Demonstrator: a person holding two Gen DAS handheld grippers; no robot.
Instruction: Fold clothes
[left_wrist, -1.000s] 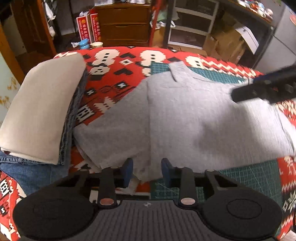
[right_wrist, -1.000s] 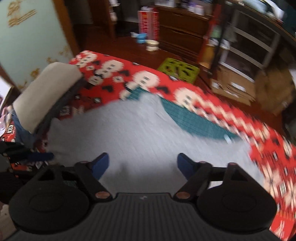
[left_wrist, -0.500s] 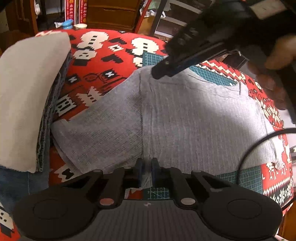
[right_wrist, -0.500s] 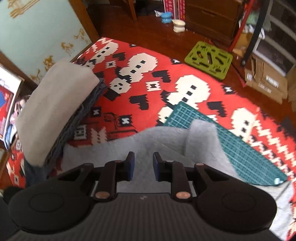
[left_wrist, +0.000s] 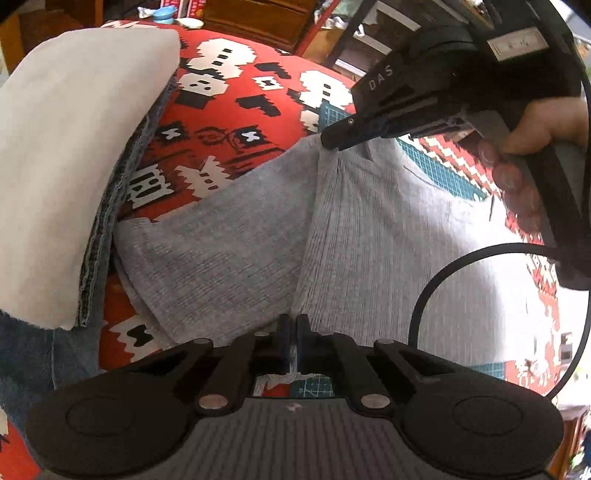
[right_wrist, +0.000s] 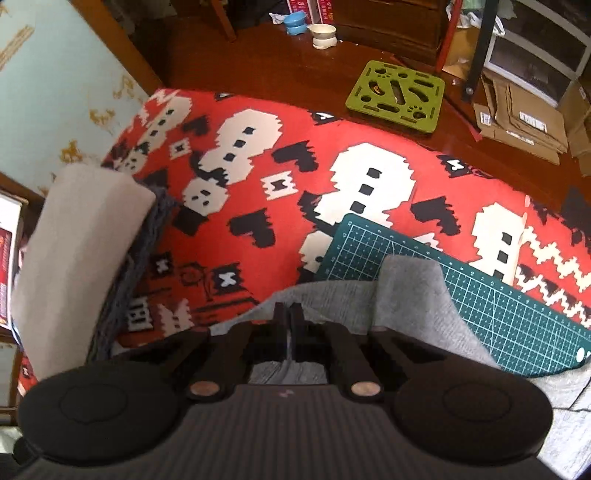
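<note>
On the red patterned blanket (right_wrist: 258, 184), grey ribbed knit shirt (left_wrist: 369, 240) lies spread; left hand-held gripper (left_wrist: 290, 332) clamps its near hem, right hand-held gripper (right_wrist: 286, 325) clamps its shoulder. Lift both evenly, keeping the seam line taut.

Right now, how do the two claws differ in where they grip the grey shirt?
The left claw pinches the grey shirt at its near hem, low by the table; the right claw pinches the far shoulder, beside the collar. Left grips at the sleeve seam's bottom, right at its top. Both are shut on fabric.
</note>
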